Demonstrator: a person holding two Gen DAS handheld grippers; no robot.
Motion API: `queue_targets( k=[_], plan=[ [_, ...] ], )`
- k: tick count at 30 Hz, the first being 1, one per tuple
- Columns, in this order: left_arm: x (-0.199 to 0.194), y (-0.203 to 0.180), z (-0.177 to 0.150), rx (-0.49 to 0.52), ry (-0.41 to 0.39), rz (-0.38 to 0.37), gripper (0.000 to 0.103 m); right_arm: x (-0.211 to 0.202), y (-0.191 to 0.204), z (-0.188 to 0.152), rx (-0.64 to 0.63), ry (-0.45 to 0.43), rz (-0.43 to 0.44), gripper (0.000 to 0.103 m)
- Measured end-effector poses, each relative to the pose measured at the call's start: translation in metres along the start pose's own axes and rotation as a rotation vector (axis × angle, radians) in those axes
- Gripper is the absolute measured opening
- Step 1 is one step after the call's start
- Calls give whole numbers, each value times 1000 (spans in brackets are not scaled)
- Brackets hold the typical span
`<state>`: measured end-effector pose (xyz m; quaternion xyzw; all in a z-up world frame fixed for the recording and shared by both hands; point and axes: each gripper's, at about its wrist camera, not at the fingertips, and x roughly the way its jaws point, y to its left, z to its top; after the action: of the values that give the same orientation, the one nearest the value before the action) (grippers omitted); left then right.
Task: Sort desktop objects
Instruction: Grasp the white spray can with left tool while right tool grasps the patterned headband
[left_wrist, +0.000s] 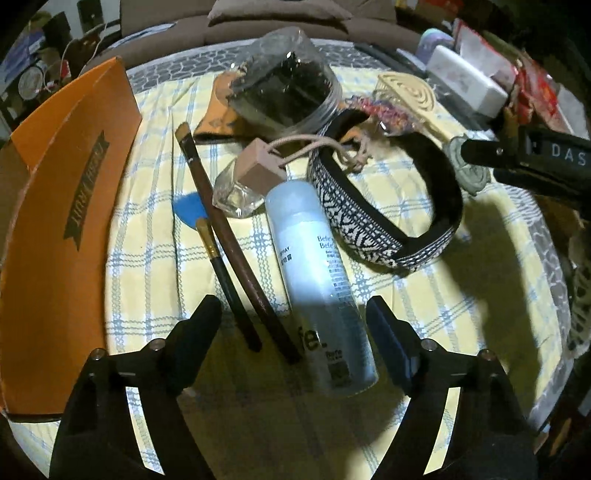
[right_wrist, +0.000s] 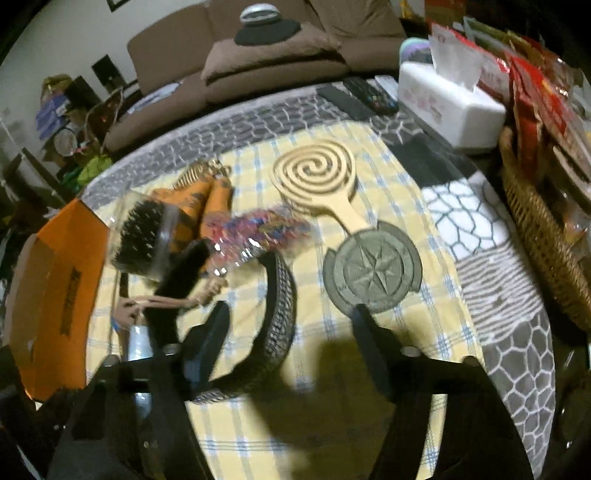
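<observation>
Lying lengthwise on the yellow plaid table (left_wrist: 424, 295), the pale blue plastic spray bottle (left_wrist: 317, 280) sits between the left gripper's (left_wrist: 293, 314) wide fingers; right gripper (right_wrist: 291, 325) fingers also wide, holding nothing.

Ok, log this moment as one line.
left tool: open, over bottle | right tool: open, near compass disc | nothing held

Orange box (left_wrist: 55, 229), yellow-and-blue plaid cloth (left_wrist: 424, 302), black-and-white patterned headband (left_wrist: 369, 229), pale blue bottle (left_wrist: 317, 280).
</observation>
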<state>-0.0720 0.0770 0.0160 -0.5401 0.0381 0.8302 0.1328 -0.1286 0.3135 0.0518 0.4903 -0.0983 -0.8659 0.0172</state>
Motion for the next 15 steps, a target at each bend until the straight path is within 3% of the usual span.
queue_targets(
  k=[4,7,15],
  plan=[
    [5,-2,-2,2,12,5,73,12,1,-5,17,39,27,56],
    [7,-5,-1,7,13,17,73,18,4,-7,18,58,16,46],
    [12,-12,0,19,13,59,73,46,16,-18,2,141,-14,45]
  ],
)
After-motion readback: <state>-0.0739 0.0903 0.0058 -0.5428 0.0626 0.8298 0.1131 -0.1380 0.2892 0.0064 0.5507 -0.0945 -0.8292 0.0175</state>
